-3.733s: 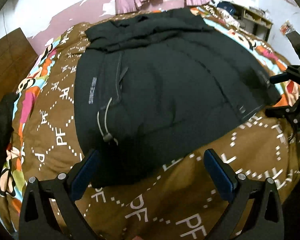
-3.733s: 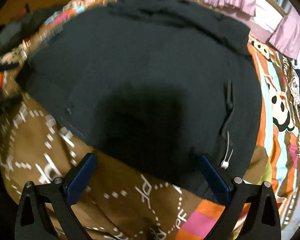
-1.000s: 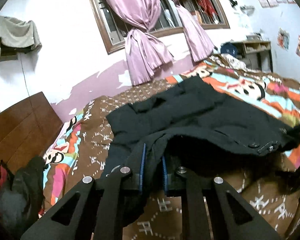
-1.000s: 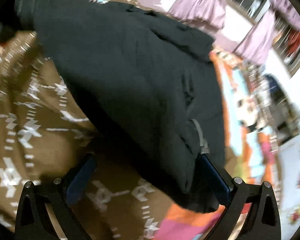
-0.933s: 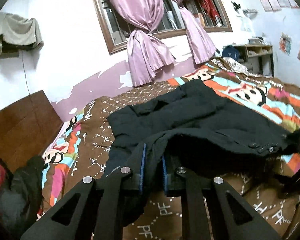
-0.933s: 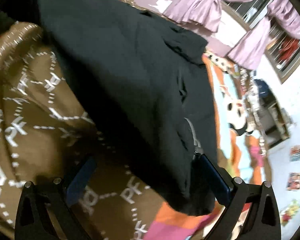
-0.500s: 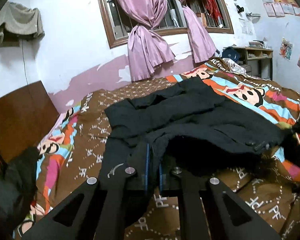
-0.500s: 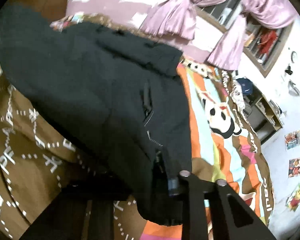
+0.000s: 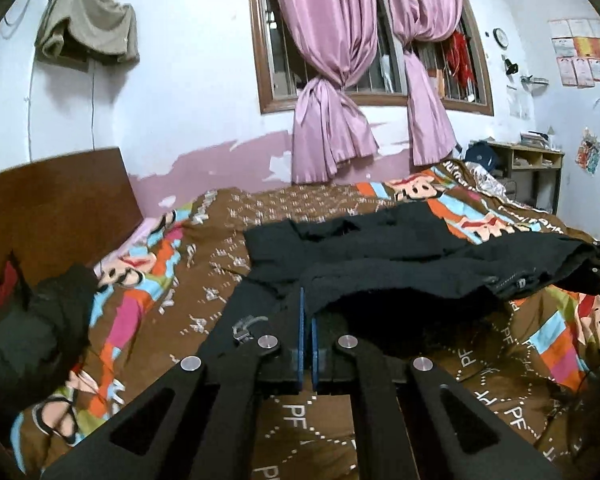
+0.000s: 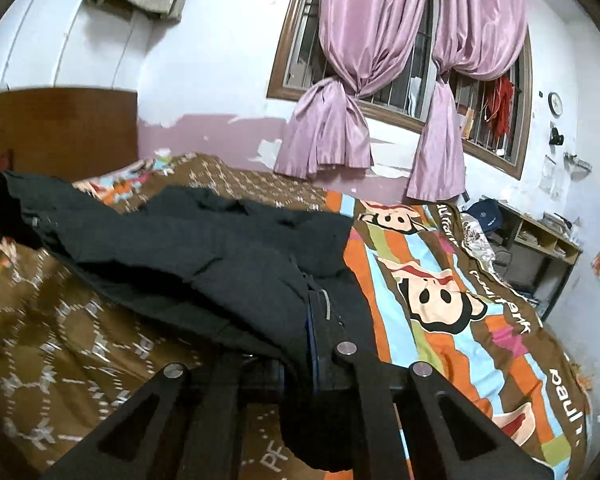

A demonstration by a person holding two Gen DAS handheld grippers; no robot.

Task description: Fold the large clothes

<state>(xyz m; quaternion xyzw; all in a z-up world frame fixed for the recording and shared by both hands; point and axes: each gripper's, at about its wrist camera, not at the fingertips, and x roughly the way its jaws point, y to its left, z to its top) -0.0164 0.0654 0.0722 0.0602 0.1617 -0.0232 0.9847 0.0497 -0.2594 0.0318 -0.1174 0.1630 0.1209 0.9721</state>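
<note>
Messy bedroom, pink curtains (image 9: 332,80) over a bed with a brown cartoon blanket (image 9: 308,412). Both grippers pinch the black jacket's (image 9: 400,260) near hem: left gripper (image 9: 307,320) and right gripper (image 10: 313,332) clamped tight on fabric, lifting it off the blanket.

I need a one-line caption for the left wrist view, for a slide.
Left gripper shut on the hem of a black jacket, lifting it above a patterned bedspread; pink curtains behind.
</note>
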